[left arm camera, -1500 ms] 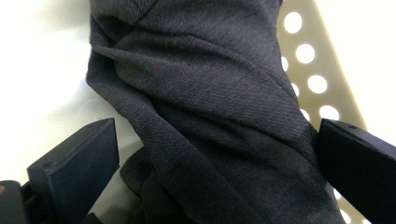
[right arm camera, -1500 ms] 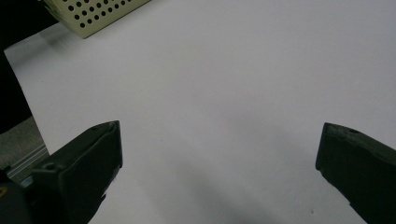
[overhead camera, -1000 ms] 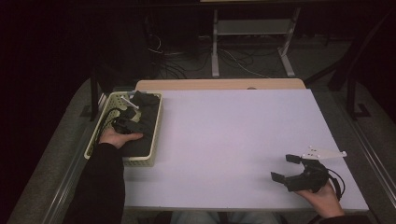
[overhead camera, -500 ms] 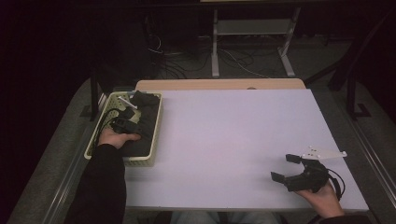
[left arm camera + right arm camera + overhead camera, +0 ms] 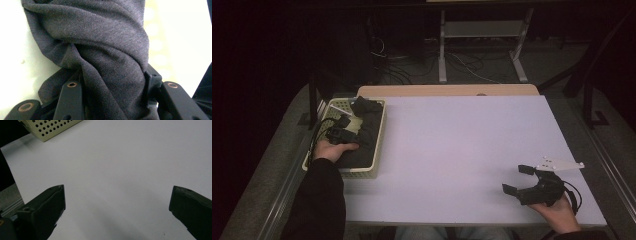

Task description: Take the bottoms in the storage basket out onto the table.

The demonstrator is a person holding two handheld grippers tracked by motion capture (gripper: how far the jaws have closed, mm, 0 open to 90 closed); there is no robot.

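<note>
Dark grey cloth (image 5: pixel 100 50) bunches between our left gripper (image 5: pixel 343 134) jaws, which have just been closing and now pinch a fold inside the perforated cream basket (image 5: pixel 379 131) at the table's left edge, so we judge the lift-out is ready to begin. More dark fabric lies heaped in that basket. Far right, our right gripper (image 5: pixel 523 181) rests on the bare white tabletop (image 5: pixel 462 150), jaws wide apart, holding nothing.

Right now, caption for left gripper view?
Left gripper jaws closing on bunched dark grey cloth in the cream basket.
</note>
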